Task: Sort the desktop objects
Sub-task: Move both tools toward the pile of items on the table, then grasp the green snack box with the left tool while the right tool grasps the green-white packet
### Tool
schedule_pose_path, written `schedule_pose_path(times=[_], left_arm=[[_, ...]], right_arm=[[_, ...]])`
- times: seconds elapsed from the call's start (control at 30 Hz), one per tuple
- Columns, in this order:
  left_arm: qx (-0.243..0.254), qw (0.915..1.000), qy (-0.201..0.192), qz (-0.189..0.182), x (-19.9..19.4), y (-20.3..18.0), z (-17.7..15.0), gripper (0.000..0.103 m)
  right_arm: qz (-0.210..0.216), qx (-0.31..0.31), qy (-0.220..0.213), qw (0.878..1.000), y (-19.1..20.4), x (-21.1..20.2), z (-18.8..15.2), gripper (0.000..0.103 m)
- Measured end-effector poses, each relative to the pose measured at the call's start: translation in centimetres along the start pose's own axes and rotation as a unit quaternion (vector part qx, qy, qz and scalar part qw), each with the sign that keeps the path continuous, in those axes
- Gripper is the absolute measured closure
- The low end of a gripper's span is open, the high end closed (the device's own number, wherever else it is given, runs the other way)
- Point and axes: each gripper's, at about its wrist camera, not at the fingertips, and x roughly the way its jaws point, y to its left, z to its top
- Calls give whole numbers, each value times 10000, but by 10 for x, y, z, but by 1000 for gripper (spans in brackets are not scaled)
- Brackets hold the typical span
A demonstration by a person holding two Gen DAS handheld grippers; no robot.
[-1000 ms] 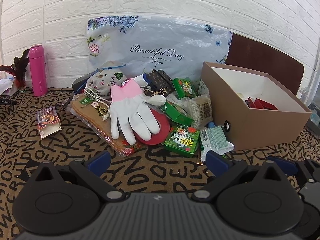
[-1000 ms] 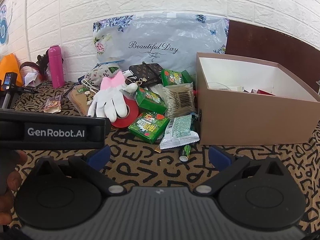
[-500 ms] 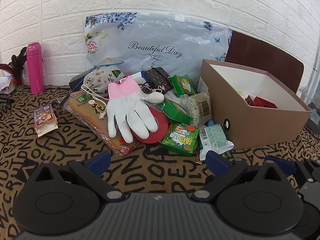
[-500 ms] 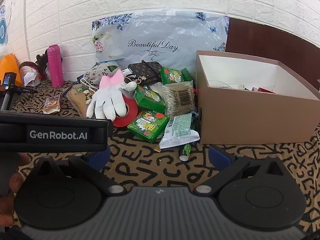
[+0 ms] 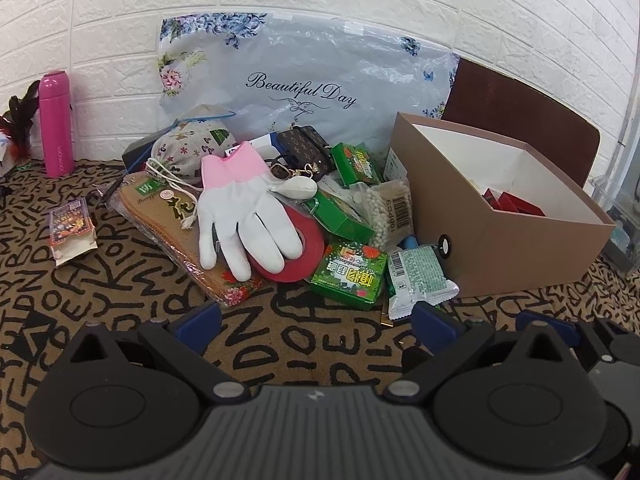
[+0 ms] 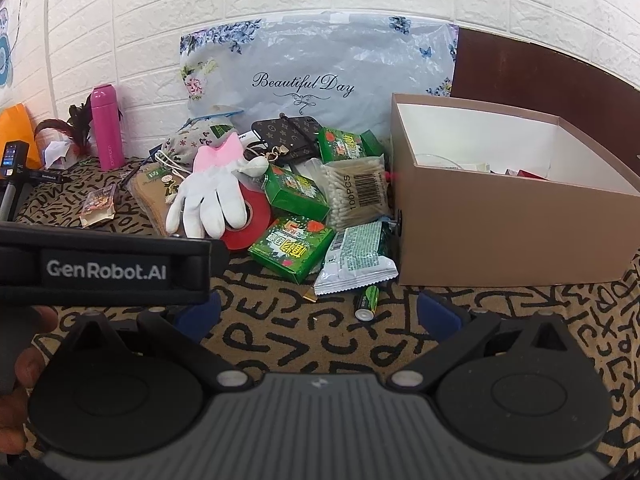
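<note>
**Still at the approach: both tools empty, the heap untouched**

Plainly, no pick is under way. The left gripper (image 5: 316, 322) and the right gripper (image 6: 318, 314) both hover short of the pile with their fingers spread wide and nothing between them. The things to sort lie heaped against the brown box (image 5: 516, 256): a white glove (image 5: 244, 216) draped over a red tape roll (image 5: 308, 248), green cartons, of which the nearest (image 5: 350, 274) sits at the front, a snack packet (image 5: 418, 276) touching the box's front wall, a bag of cotton swabs (image 6: 356, 192), and a battery (image 6: 368, 300) loose on the cloth in the right wrist view. The box already holds a few red items.

I judge the next move to be a reach for a front-row piece, the carton or packet. It calls for a low, level approach so the fingers straddle one item without dragging its neighbours.

The surface wears a tan cloth (image 5: 120, 280) printed with black letters. Behind stand a white brick wall, a flowered plastic bag (image 5: 304, 80) and a pink bottle (image 5: 56, 120) well off to the left.
</note>
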Motion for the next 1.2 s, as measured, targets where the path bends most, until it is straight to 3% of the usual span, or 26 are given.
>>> schedule_pose_path(times=[0.33, 0.5, 0.57, 0.63, 0.8, 1.07, 1.2], left_arm=[[122, 9993, 256, -253, 32, -4, 4, 2], [114, 9984, 367, -424, 54, -5, 9, 13], [151, 9977, 410, -521, 62, -5, 11, 18], [200, 9972, 437, -564, 70, -5, 14, 22], [158, 9962, 522, -683, 88, -3, 19, 25], [255, 9942, 691, -782, 116, -4, 24, 31], [364, 9935, 616, -886, 119, -8, 25, 32]], right_arm=[[80, 149, 44, 9998, -12, 26, 0, 2], [49, 132, 36, 9999, -16, 41, 2, 5], [72, 102, 38, 9999, -17, 46, 3, 13], [88, 114, 63, 9999, -19, 53, 4, 15], [80, 77, 44, 9999, -23, 65, 4, 20], [78, 235, 156, 9996, -34, 85, 6, 43], [33, 373, 34, 9993, -39, 89, 7, 50]])
